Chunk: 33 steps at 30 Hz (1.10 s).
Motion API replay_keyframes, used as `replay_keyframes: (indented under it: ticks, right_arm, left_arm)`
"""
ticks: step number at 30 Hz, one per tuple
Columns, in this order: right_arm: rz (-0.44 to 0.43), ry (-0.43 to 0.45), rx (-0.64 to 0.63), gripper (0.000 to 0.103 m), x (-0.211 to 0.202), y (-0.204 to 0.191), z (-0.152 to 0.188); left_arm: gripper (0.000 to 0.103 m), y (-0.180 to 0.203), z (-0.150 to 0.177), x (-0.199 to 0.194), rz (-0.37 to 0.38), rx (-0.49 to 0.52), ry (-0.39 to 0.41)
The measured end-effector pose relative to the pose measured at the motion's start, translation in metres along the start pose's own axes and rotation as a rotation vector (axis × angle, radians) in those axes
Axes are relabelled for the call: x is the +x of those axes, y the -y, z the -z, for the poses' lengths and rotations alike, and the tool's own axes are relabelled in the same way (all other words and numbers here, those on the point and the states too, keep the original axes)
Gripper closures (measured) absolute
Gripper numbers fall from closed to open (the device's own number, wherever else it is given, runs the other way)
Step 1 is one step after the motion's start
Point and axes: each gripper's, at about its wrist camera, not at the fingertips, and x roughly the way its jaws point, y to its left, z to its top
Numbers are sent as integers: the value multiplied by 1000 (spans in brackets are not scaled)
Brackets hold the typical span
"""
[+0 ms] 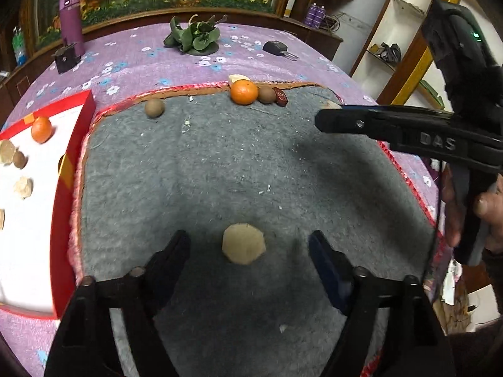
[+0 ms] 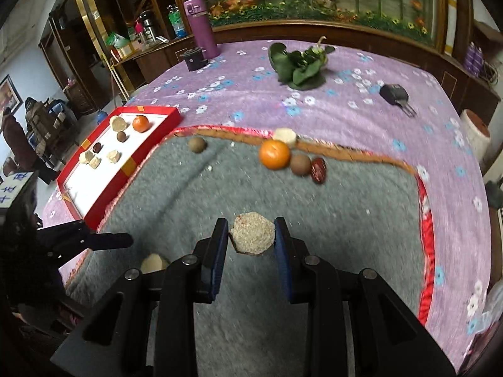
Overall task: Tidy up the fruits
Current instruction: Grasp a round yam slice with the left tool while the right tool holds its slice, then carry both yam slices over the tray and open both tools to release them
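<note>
The right gripper (image 2: 251, 235) grips a pale, rough-cut fruit slice (image 2: 252, 234) between its blue pads above the grey mat (image 2: 345, 235). The left gripper (image 1: 250, 245) has its fingers spread wide around a smooth pale fruit piece (image 1: 243, 243) lying on the mat, not touching it. At the mat's far edge an orange (image 2: 274, 154), a brown round fruit (image 2: 300, 165) and a red date (image 2: 319, 170) sit in a row, and the red tray (image 2: 147, 150) at the left holds several fruits.

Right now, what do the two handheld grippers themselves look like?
Both are black plastic with round silver pivot bolts and blue finger pads. The left gripper shows them best. The right gripper body, seen from the left wrist camera, bears raised "DAS" lettering and a green indicator light.
</note>
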Motion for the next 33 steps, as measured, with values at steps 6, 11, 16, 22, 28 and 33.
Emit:
replay_keyframes:
  ticks: [6, 11, 16, 22, 28, 33]
  right_arm:
    - [-19, 11, 11, 72, -6, 4, 7]
    - [-28, 7, -6, 72, -5, 0, 9]
    - [-35, 0, -27, 72, -3, -7, 9]
    - [-49, -22, -50, 72, 4, -21, 10]
    - [-71, -41, -86, 72, 13, -42, 4]
    - [-96, -48, -129, 72, 19, -67, -6]
  left_arm:
    - [68, 3, 3, 11, -88, 65, -9]
    - [73, -3, 6, 6, -83, 5, 24]
    - [73, -3, 12, 1, -117, -2, 53]
    - [73, -17, 11, -16, -123, -80, 106]
    - [73, -31, 11, -35, -147, -126, 149]
    - [73, -45, 11, -48, -165, -168, 179]
